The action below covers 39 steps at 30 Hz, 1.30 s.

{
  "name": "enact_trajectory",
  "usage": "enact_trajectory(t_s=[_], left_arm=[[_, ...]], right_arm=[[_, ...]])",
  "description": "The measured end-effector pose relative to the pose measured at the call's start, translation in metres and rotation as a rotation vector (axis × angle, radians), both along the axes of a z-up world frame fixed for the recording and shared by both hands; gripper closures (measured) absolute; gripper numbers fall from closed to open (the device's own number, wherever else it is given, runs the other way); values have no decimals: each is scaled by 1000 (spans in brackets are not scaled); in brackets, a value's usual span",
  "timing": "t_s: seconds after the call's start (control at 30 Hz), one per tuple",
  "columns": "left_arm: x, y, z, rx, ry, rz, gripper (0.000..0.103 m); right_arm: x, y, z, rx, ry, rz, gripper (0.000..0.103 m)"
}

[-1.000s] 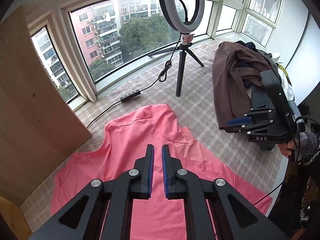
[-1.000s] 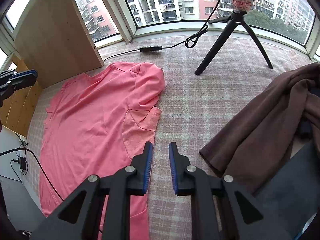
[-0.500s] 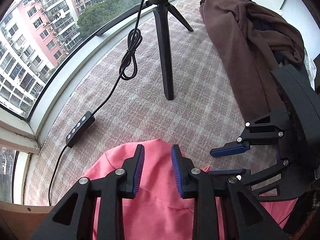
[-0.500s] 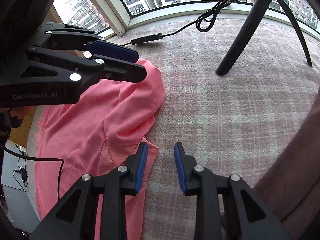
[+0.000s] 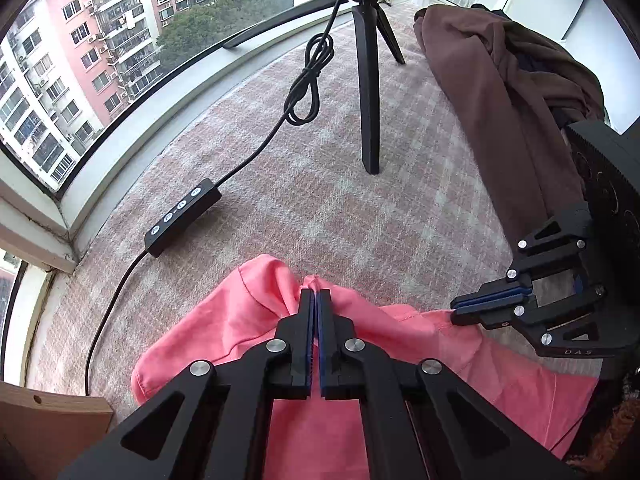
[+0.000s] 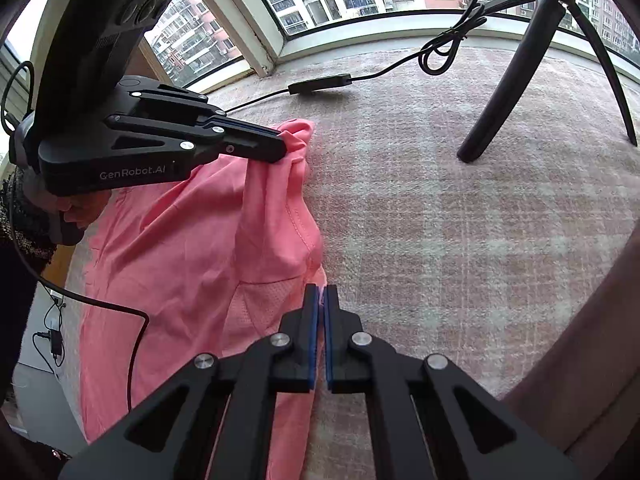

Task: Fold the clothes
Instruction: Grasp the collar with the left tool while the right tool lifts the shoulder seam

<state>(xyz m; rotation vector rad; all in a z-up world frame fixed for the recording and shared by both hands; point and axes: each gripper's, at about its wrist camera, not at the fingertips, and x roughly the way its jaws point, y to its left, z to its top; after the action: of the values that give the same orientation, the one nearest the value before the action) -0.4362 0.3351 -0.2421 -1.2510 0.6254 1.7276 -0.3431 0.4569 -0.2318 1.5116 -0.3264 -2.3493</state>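
**Pink shirt pinched at two points on the plaid surface**

Pink shirt (image 5: 224, 332) lies spread on a plaid pink-and-grey cloth-covered surface (image 5: 360, 208) beside a curved bay window, filling the near part of the left wrist view and the near left part of the right wrist view. Its far edge is bunched upward into a small peak where the left gripper (image 5: 316, 295) has it: the jaws are pressed together on a fold of the fabric, and a nub of pink cloth sticks out just past the tips. In the right wrist view the same gripper (image 6: 280, 142) comes in from the left, with the fabric drawn up to it in a ridge.

The right gripper (image 6: 320, 292) has its jaws pressed together on the shirt's right edge, close to a mesh-textured panel of the garment. From the left wrist view it (image 5: 456, 309) comes in from the right, its tips on the pink cloth.

Beyond the shirt, a black inline control box (image 5: 182, 216) with a row of buttons lies on the plaid surface, its cable (image 5: 308, 80) looping up toward a black tripod (image 5: 368, 100) that stands farther back. To the far right a heap of brown clothing (image 5: 488, 80) rests on the same surface. A wooden panel (image 5: 52, 424) shows at the near left. Apartment blocks and trees (image 5: 120, 32) are visible through the glass.
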Motion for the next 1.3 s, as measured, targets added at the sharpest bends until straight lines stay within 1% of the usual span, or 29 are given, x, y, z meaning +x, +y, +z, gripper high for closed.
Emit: enact_trajectory(t_s=[0.03,0.1,0.17,0.2,0.23,0.33,0.37,0.4,0.43,0.47,0.5,0.57,0.63,0.67,0.73,0.77,0.8,0.83,0.87,0.9,0.93,1.0,1.03,1.1,1.17,1.23,1.3], left_arm=[[1,-11,2,5,2,13,102],[1,-32,-3,-13,-8,36,102],[2,-51,-13,-56,-27,55,102],[3,-60,-19,-83,-37,64,101],[3,-68,-24,-104,-42,72,98],[5,-79,-19,-118,-16,97,98],[5,-81,-16,-116,-7,104,98],[6,-80,-8,-98,6,104,98],[7,-76,0,-83,22,92,98],[9,-72,7,-68,37,79,95],[9,-65,14,-54,48,64,92],[8,-49,19,-35,46,25,81],[7,-32,18,-29,33,-20,75],[8,-23,12,-47,35,-39,75],[8,-11,-2,-91,23,-64,75],[9,-9,-9,-107,10,-72,77],[10,-10,-15,-112,-5,-78,84],[11,-11,-18,-113,-15,-82,100],[15,-16,-16,-101,-9,-83,100],[18,-23,-12,-88,7,-77,100],[20,-34,-8,-72,15,-65,100],[23,-60,-2,-44,2,-23,100],[26,-74,-2,-42,-18,-11,100],[34,-98,-8,-73,-41,-6,100],[41,-113,-16,-129,-51,13,99],[41,-124,-17,-148,-48,44,98],[39,-129,-8,-110,-52,70,98]], right_arm=[[4,2,5,-7,15,-9,100],[11,3,12,-28,27,-10,100],[17,2,16,-45,29,-2,100],[19,0,16,-58,15,18,100],[19,-4,14,-47,3,36,100],[21,-13,10,27,-3,61,93],[22,-13,10,40,2,58,88],[23,-13,9,52,6,56,81],[24,-12,9,61,8,52,78],[24,-9,9,51,5,46,75],[23,-5,9,41,1,39,75],[21,-2,7,31,-10,33,74],[19,-2,3,41,-24,34,74],[19,-3,2,45,-31,36,74],[20,-6,0,36,-37,46,74],[21,-8,-1,31,-39,52,74],[22,-9,-1,27,-40,57,74],[23,-10,-1,22,-29,61,74],[24,-11,1,15,-17,62,78],[25,-13,3,4,-3,63,90],[26,-14,6,-7,10,65,95],[29,-19,11,-18,30,84,96],[31,-22,13,-16,37,96,96],[32,-30,10,-4,14,138,96],[35,-39,6,16,-9,179,96],[36,-46,2,57,-18,195,96],[37,-50,1,82,-26,201,96]])
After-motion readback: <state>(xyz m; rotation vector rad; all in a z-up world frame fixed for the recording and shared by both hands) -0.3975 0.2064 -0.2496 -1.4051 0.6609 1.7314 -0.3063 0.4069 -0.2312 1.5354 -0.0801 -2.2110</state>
